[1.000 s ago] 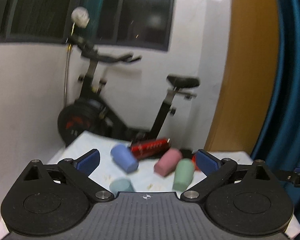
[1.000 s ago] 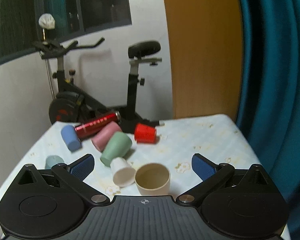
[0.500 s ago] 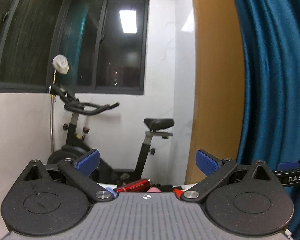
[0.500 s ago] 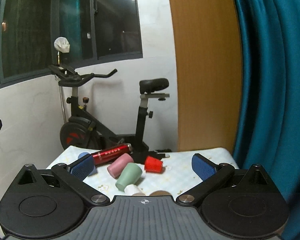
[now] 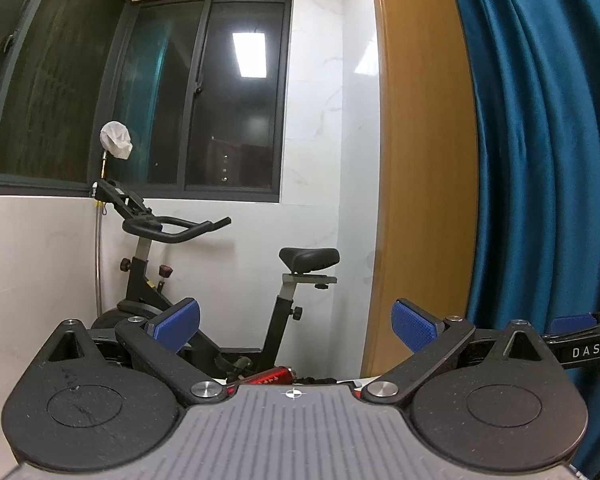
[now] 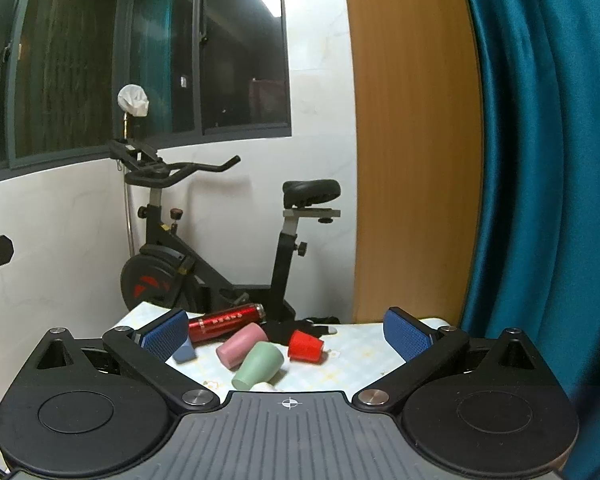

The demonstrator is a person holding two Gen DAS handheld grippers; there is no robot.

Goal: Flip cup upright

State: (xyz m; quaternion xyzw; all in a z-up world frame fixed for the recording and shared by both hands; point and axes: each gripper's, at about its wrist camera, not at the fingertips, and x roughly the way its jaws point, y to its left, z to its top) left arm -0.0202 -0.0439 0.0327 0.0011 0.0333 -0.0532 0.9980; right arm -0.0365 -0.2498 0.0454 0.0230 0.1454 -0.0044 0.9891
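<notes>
In the right wrist view several cups lie on their sides on the table (image 6: 360,356): a green cup (image 6: 259,365), a pink cup (image 6: 241,344), a red cup (image 6: 305,345), a blue cup (image 6: 184,353) partly behind my left finger, and the top of a white cup (image 6: 265,386) at the gripper body's edge. My right gripper (image 6: 286,334) is open and empty, held back from the cups. My left gripper (image 5: 296,324) is open and empty, pointing up at the wall; its body hides the cups.
A red bottle (image 6: 226,322) lies at the table's far edge, also seen in the left wrist view (image 5: 266,377). A dark glove (image 6: 304,326) lies beside it. An exercise bike (image 6: 220,240) stands behind the table. A blue curtain (image 6: 540,160) hangs at the right.
Both grippers have tilted up and drawn back from the table. The cups have slid low in the right view and out of the left view. Both stay open.
</notes>
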